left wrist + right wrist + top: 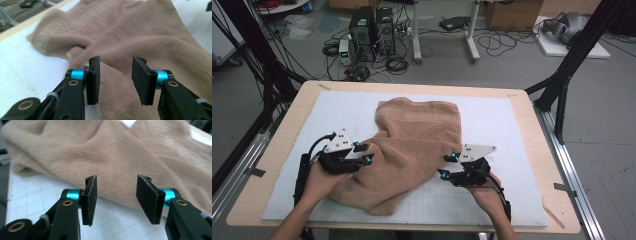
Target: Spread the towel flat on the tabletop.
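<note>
A tan plush towel (412,150) lies rumpled and partly folded across the white gridded mat (492,125). My left gripper (364,152) sits at the towel's left edge, open, its jaws just over the fabric (150,37) with nothing pinched between them (116,80). My right gripper (446,166) rests at the towel's right edge, also open, with the towel (112,155) just beyond its pads (117,198) and the gridded mat (40,195) under them.
The mat lies on a pale wooden table (277,145) framed by black struts (572,55). Computer towers (372,32), tangled cables and table legs stand on the floor beyond the far edge. Bare mat lies to the right of the towel and along the front.
</note>
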`<state>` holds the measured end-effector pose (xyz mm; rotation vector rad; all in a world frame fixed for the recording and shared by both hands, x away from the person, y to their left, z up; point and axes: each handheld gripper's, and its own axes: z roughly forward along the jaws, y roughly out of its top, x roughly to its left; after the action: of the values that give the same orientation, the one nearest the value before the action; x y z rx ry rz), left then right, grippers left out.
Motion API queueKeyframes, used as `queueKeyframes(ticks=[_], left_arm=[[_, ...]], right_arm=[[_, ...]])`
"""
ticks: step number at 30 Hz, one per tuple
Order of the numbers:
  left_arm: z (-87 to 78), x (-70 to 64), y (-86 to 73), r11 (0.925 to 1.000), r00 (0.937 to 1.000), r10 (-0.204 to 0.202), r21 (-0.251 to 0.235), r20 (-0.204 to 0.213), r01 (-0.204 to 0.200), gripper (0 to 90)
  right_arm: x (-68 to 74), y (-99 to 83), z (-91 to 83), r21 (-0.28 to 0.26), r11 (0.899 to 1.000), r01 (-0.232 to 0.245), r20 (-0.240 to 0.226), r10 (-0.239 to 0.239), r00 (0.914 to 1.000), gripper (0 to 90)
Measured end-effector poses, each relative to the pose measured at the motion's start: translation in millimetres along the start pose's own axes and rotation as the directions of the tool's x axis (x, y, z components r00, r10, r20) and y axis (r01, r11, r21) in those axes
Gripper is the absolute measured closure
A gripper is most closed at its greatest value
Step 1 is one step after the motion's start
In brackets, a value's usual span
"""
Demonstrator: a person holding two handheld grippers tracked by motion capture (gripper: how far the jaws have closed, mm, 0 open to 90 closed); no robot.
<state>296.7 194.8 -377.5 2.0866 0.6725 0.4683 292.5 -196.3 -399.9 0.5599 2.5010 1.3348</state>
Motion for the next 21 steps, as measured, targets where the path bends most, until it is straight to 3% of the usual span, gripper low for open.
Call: queueKeyframes(ticks=[4, 8, 12, 16, 17, 21], left_arm=[[10.5, -5.4, -14.9, 0.9989, 0.9999, -0.004, 0.046, 0.017, 0.003, 52.7], [21.9, -3.8, -31.3, 0.9952, 0.9991, -0.035, 0.092, 0.025, 0.033, 52.8], [32.6, -1.5, -40.1, 0.9859, 0.998, -0.05, 0.162, 0.039, 0.044, 56.8], [37.6, -5.0, -39.7, 0.9831, 0.9979, -0.029, 0.182, 0.057, 0.018, 68.3], [38.7, -6.0, -39.8, 0.9821, 0.9973, -0.028, 0.188, 0.068, 0.015, 75.5], [42.0, -7.2, -39.3, 0.9804, 0.9956, -0.018, 0.197, 0.092, 0.0, 82.6]], right_arm=[[1.6, -4.4, 9.2, 0.007, 1.0, -0.014, -0.019, 0.014, 0.9997, 46.5], [1.4, -9.3, 23.0, 0.031, 0.999, -0.031, -0.029, 0.032, 0.9991, 44.4], [0.9, -11.0, 36.9, 0.057, 0.998, -0.033, -0.043, 0.035, 0.9984, 44.4], [2.5, -9.2, 49.5, 0.081, 0.997, -0.02, -0.045, 0.024, 0.9987, 49.6], [4.3, -7.9, 54.7, 0.097, 0.995, -0.008, -0.044, 0.013, 0.9989, 55.4], [5.2, -8.3, 61.6, 0.125, 0.992, -0.008, -0.043, 0.014, 0.999, 63.5]])
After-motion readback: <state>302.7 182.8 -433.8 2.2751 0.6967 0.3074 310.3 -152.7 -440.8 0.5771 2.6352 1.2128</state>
